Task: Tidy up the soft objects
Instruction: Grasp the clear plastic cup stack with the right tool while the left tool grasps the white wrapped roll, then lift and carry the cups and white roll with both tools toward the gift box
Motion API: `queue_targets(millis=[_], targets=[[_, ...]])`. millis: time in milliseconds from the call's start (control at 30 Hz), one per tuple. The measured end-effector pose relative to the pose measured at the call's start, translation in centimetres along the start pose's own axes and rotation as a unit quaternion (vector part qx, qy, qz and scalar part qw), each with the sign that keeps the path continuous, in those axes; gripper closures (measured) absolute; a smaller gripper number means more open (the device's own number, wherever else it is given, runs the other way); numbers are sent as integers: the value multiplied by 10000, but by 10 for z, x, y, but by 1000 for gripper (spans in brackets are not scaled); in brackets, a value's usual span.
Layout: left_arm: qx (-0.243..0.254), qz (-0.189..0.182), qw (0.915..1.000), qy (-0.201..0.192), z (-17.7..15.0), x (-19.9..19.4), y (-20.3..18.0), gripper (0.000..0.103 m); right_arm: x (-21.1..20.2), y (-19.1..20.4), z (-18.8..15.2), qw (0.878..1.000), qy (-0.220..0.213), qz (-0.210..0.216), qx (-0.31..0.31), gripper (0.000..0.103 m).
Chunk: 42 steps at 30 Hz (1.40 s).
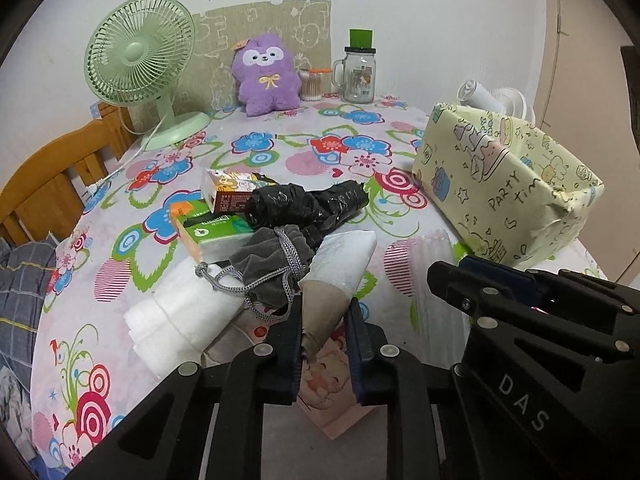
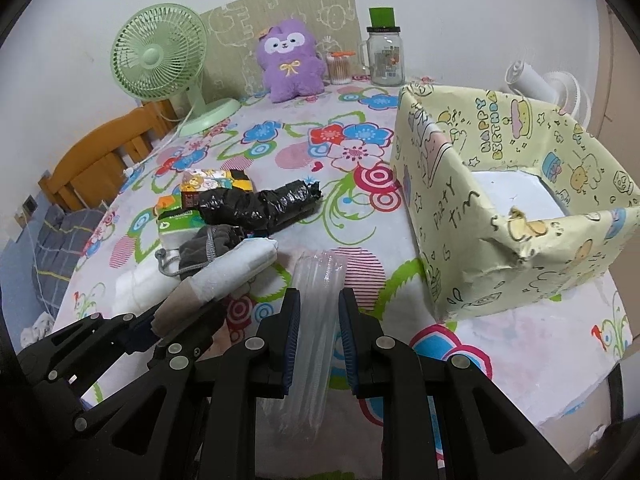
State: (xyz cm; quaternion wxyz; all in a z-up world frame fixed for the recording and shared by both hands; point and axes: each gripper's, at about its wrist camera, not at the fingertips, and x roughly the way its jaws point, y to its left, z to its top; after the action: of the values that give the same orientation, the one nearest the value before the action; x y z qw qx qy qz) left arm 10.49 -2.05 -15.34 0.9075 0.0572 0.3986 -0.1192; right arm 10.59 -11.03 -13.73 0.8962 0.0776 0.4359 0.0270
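Observation:
My left gripper (image 1: 324,340) is shut on the brown end of a white paper-wrapped roll (image 1: 340,264), which points away over the pile. The right wrist view shows that roll (image 2: 236,268) raised at a slant from the left gripper (image 2: 160,324). My right gripper (image 2: 320,340) is shut on a clear plastic pack (image 2: 316,280) lying on the flowered tablecloth (image 2: 520,340). A grey drawstring pouch (image 1: 272,264), a black plastic bundle (image 1: 304,204), tissue packs (image 1: 216,236) and folded white cloth (image 1: 176,312) lie together. An open yellow paper-covered box (image 2: 452,216) stands to the right.
At the back stand a green fan (image 1: 140,56), a purple plush (image 1: 266,76), a cotton swab tub (image 1: 310,84) and a glass jar (image 1: 358,76). A wooden chair (image 1: 48,184) is off the table's left edge. A pink cartoon pack (image 1: 328,392) lies under the left gripper.

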Motion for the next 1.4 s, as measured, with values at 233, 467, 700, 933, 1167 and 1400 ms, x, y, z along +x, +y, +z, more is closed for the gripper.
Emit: queue_targets(millis=[233,467,700,933,1167,1400], targets=[[-21,3,9999,-117,1,-12,-4,86,-15,0,1,9999,-149,11,13,80],[-26,-23,9997,-257,7,-27,-10,86,-33,-2,6,9995,-324,1,23,80],[-34,-6,9993,-379,15,-37,-14,86,-44,-3,13,9989,-469,9,11,80],[-29,24,9991,-431,23,-43,-16,86,-52,-3,21,9983,-586,20,-25,83],[0,39,9985,-543,35,-52,-18,86,-62,-3,32,9974,-725,7,-42,83],[53,41,9980,-633,49,-56,-23,86,-69,-10,44,9965,-836,0,6,85]])
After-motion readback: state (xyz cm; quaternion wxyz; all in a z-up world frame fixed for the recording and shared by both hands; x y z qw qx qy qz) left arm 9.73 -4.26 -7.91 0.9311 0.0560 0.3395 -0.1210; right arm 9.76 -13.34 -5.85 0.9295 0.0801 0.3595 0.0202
